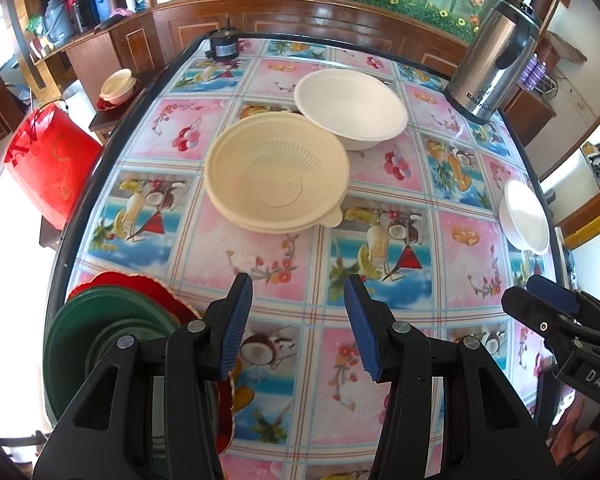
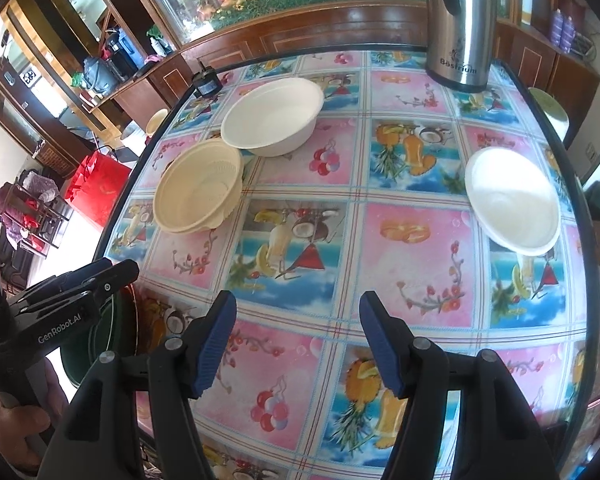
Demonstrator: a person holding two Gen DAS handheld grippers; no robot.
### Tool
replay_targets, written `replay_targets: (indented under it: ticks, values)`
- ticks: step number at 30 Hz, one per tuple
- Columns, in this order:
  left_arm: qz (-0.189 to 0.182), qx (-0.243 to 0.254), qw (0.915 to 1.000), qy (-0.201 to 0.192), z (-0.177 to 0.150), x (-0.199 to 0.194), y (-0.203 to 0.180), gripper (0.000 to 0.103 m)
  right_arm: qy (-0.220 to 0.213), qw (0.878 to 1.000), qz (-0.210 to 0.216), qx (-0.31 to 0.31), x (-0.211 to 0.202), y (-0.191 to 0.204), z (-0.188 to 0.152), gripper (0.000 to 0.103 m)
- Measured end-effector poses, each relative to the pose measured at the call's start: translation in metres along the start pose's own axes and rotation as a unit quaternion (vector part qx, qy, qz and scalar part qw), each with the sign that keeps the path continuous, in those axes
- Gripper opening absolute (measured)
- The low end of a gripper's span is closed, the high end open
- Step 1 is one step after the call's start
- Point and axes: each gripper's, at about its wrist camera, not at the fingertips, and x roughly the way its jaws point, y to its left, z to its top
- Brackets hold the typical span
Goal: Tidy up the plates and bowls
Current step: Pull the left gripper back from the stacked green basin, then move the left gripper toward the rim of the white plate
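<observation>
Bowls are partly gathered: cream bowls (image 1: 276, 172) sit nested ahead of the empty, parted left gripper (image 1: 298, 326), white bowl (image 1: 350, 108) touching behind, plates (image 1: 112, 328) stacked left, while another white bowl (image 2: 514, 200) lies loose ahead-right of the empty, parted right gripper (image 2: 298, 344).

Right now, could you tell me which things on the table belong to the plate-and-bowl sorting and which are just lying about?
Belong:
cream bowl stack
white bowl
second white bowl
green plates
red plate

Lying about:
steel flask
small black motor
red bag
</observation>
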Motion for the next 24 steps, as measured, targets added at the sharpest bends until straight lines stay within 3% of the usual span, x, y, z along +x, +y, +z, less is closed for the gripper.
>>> replay_targets:
  ticks: [24]
  values:
    - [0.013,0.028,0.9990,0.033,0.007,0.041,-0.047,0.048,0.012,0.999,-0.008,0.040,0.003,-0.053,0.001,0.067]
